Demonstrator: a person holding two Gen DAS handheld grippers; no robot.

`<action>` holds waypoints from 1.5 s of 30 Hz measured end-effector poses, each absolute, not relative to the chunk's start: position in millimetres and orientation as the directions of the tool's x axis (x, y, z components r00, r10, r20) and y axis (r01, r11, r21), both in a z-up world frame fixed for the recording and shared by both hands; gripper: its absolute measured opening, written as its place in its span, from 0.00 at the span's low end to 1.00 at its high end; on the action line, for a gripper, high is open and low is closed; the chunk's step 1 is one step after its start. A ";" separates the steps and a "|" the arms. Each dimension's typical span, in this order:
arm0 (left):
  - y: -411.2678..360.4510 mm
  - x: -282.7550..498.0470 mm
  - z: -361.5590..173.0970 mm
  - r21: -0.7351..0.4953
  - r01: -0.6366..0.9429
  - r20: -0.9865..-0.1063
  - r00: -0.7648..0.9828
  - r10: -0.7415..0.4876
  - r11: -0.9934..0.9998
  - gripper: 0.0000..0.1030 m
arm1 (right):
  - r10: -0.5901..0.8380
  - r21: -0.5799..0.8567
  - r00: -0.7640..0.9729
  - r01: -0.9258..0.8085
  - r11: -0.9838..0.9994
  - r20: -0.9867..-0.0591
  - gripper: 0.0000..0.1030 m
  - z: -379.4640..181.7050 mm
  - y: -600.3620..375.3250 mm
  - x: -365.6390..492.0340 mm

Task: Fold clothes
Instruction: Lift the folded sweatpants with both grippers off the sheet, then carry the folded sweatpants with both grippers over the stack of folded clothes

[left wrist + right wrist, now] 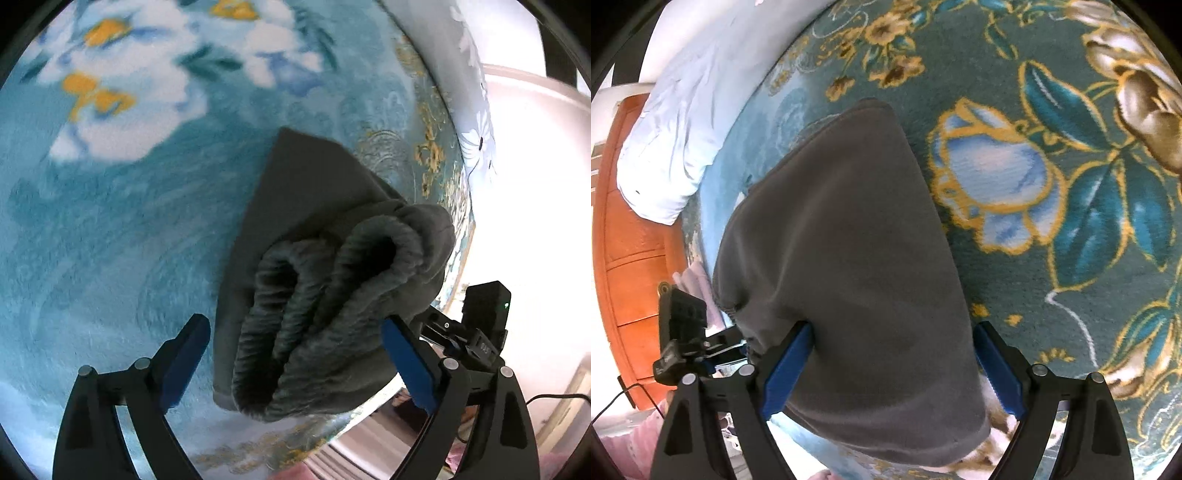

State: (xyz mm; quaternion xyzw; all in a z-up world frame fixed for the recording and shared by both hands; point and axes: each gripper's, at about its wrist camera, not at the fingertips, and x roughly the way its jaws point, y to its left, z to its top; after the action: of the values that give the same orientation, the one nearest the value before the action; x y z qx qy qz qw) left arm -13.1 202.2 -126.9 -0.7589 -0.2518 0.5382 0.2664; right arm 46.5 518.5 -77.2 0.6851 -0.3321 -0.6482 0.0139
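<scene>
A dark grey garment lies on a teal flowered blanket. Its ribbed elastic waistband is bunched in thick folds nearest the left wrist camera. My left gripper is open, its blue pads wide apart on either side of that bunch; the right pad touches the cloth. In the right wrist view the smooth side of the garment fills the gap of my right gripper, which is also open. The cloth overlaps its left pad.
The blanket has large blue and gold flowers. A pale blue sheet or pillow lies at the bed's edge, with orange wooden furniture beyond. The other gripper's black body is close at the right. A cable trails below.
</scene>
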 end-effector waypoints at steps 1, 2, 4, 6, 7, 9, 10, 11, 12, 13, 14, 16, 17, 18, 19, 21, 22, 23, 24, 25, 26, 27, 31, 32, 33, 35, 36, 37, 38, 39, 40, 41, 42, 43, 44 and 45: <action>203.5 -13.5 -127.3 -0.678 0.098 -0.680 0.294 0.672 -0.729 0.92 | -0.475 0.455 -0.078 -0.459 -0.763 -0.876 0.88 -78.4 518.5 46.7; 204.8 -13.9 -127.7 -0.680 0.100 -0.677 0.295 0.674 -0.727 0.92 | -0.474 0.454 -0.081 -0.466 -0.759 -0.877 0.88 -78.6 518.4 46.8; 207.4 -14.6 -128.5 -0.684 0.105 -0.672 0.296 0.679 -0.722 0.92 | -0.470 0.448 -0.079 -0.470 -0.760 -0.879 0.88 -78.2 518.0 46.8; 206.3 -13.4 -126.7 -0.693 0.105 -0.665 0.291 0.688 -0.713 0.92 | -0.463 0.441 -0.076 -0.473 -0.763 -0.883 0.88 -76.6 517.4 47.1; 205.8 -12.8 -125.8 -0.697 0.104 -0.661 0.288 0.693 -0.709 0.92 | -0.462 0.438 -0.074 -0.478 -0.762 -0.884 0.88 -76.1 517.1 47.2; 204.7 -11.5 -124.0 -0.706 0.104 -0.654 0.283 0.702 -0.700 0.87 | -0.457 0.431 -0.073 -0.488 -0.759 -0.887 0.88 -75.3 516.2 47.2; 204.1 -10.9 -123.2 -0.711 0.104 -0.650 0.280 0.706 -0.696 0.85 | -0.452 0.426 -0.072 -0.493 -0.758 -0.889 0.87 -75.0 515.5 47.0; 203.6 -10.3 -122.3 -0.715 0.104 -0.647 0.278 0.710 -0.692 0.83 | -0.447 0.420 -0.071 -0.499 -0.758 -0.892 0.87 -74.6 514.7 46.8; 203.1 -9.7 -121.4 -0.719 0.104 -0.643 0.275 0.715 -0.687 0.80 | -0.442 0.414 -0.069 -0.504 -0.758 -0.894 0.86 -74.2 513.9 46.7; 202.5 -9.1 -120.5 -0.723 0.103 -0.639 0.273 0.719 -0.683 0.77 | -0.439 0.409 -0.067 -0.510 -0.757 -0.896 0.82 -73.0 513.2 46.7; 202.0 -8.4 -119.6 -0.728 0.103 -0.636 0.270 0.723 -0.678 0.72 | -0.436 0.405 -0.066 -0.515 -0.756 -0.898 0.76 -71.6 512.5 46.7; 200.9 -7.2 -117.8 -0.736 0.103 -0.628 0.265 0.732 -0.669 0.65 | -0.422 0.390 -0.059 -0.518 -0.762 -0.904 0.65 -66.2 511.3 47.3; 200.4 -6.6 -116.9 -0.740 0.102 -0.624 0.263 0.736 -0.665 0.61 | -0.420 0.388 -0.058 -0.515 -0.764 -0.906 0.58 -62.4 510.7 47.8; 199.9 -6.0 -115.9 -0.744 0.102 -0.621 0.260 0.740 -0.660 0.57 | -0.420 0.387 -0.057 -0.512 -0.767 -0.906 0.55 -58.4 510.1 48.3; 200.2 -5.7 -111.3 -0.745 0.093 -0.623 0.254 0.740 -0.660 0.56 | -0.418 0.386 -0.056 -0.507 -0.771 -0.907 0.49 -53.6 509.0 48.7; 200.7 -5.2 -102.2 -0.748 0.075 -0.628 0.243 0.739 -0.660 0.52 | -0.412 0.385 -0.058 -0.497 -0.778 -0.909 0.44 -44.1 506.2 49.7; 198.5 -3.9 -97.0 -0.753 0.072 -0.624 0.237 0.745 -0.654 0.51 | -0.410 0.385 -0.063 -0.495 -0.779 -0.910 0.42 -38.3 504.6 50.7; 196.3 -2.6 -91.9 -0.759 0.069 -0.619 0.231 0.751 -0.647 0.51 | -0.407 0.385 -0.068 -0.493 -0.780 -0.911 0.41 -32.6 503.0 51.7; 194.1 -1.3 -86.7 -0.764 0.066 -0.615 0.224 0.756 -0.641 0.51 | -0.405 0.386 -0.072 -0.491 -0.781 -0.912 0.41 -26.9 501.4 52.7; 189.3 1.6 -79.1 -0.768 0.065 -0.612 0.219 0.760 -0.637 0.50 | -0.403 0.387 -0.077 -0.488 -0.783 -0.912 0.41 -20.6 499.1 54.4; 184.7 4.2 -73.7 -0.771 0.063 -0.610 0.214 0.763 -0.634 0.50 | -0.401 0.388 -0.081 -0.484 -0.784 -0.912 0.41 -14.2 496.6 56.5; 180.2 6.8 -68.2 -0.774 0.061 -0.608 0.209 0.766 -0.630 0.50 | -0.399 0.389 -0.085 -0.479 -0.787 -0.913 0.41 -7.0 492.9 58.7; 152.1 20.4 -38.1 -0.792 0.042 -0.596 0.163 0.787 -0.609 0.50 | -0.390 0.391 -0.102 -0.458 -0.798 -0.915 0.41 17.5 452.9 45.8; 144.4 23.6 -32.8 -0.796 0.038 -0.593 0.153 0.791 -0.604 0.50 | -0.387 0.392 -0.107 -0.451 -0.802 -0.916 0.41 26.8 449.3 48.6; 142.1 24.9 -30.0 -0.799 0.037 -0.590 0.142 0.795 -0.600 0.50 | -0.384 0.392 -0.112 -0.445 -0.805 -0.916 0.41 36.2 445.8 51.4; 120.0 30.1 -17.5 -0.808 0.033 -0.581 0.116 0.805 -0.588 0.50 | -0.374 0.391 -0.125 -0.419 -0.820 -0.919 0.41 54.3 430.1 55.1; 109.0 32.7 -11.3 -0.813 0.030 -0.577 0.102 0.810 -0.582 0.50 | -0.371 0.393 -0.135 -0.407 -0.825 -0.919 0.41 65.3 422.9 59.0; 99.6 33.5 -4.7 -0.818 0.023 -0.571 0.086 0.816 -0.575 0.50 | -0.367 0.395 -0.148 -0.395 -0.829 -0.918 0.41 77.1 416.1 63.6; 90.4 34.3 1.8 -0.823 0.016 -0.566 0.070 0.822 -0.568 0.50 | -0.364 0.398 -0.160 -0.383 -0.834 -0.917 0.41 88.8 409.3 68.3; 86.7 33.2 6.8 -0.827 0.007 -0.561 0.055 0.826 -0.562 0.50 | -0.364 0.404 -0.174 -0.371 -0.836 -0.915 0.41 97.1 400.3 68.9; 75.6 33.6 15.3 -0.831 -0.004 -0.556 0.038 0.830 -0.556 0.50 | -0.366 0.411 -0.189 -0.358 -0.838 -0.911 0.41 104.0 390.6 67.9; 64.4 34.1 23.8 -0.835 -0.016 -0.551 0.021 0.834 -0.551 0.50 | -0.367 0.418 -0.204 -0.346 -0.840 -0.907 0.41 111.0 380.9 67.0; 52.4 35.6 33.3 -0.834 -0.028 -0.551 0.005 0.834 -0.551 0.50 | -0.369 0.424 -0.219 -0.333 -0.842 -0.903 0.41 118.0 371.2 66.0; 40.5 37.2 42.8 -0.833 -0.041 -0.552 -0.010 0.834 -0.552 0.50 | -0.371 0.431 -0.233 -0.320 -0.844 -0.899 0.41 124.9 361.5 65.1; 28.7 38.8 52.2 -0.832 -0.053 -0.552 -0.026 0.834 -0.552 0.50 | -0.372 0.437 -0.248 -0.307 -0.845 -0.894 0.41 131.9 351.8 64.1; 19.6 40.5 60.5 -0.828 -0.062 -0.555 -0.045 0.831 -0.557 0.50 | -0.374 0.443 -0.262 -0.294 -0.847 -0.890 0.41 138.9 342.1 63.2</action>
State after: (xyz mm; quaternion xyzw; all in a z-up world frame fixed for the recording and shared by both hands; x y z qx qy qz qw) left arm 40.5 19.6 60.5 -0.5990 -0.3209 0.6478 0.3443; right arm 63.2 342.1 138.9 0.6068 -0.2753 -0.7452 0.0269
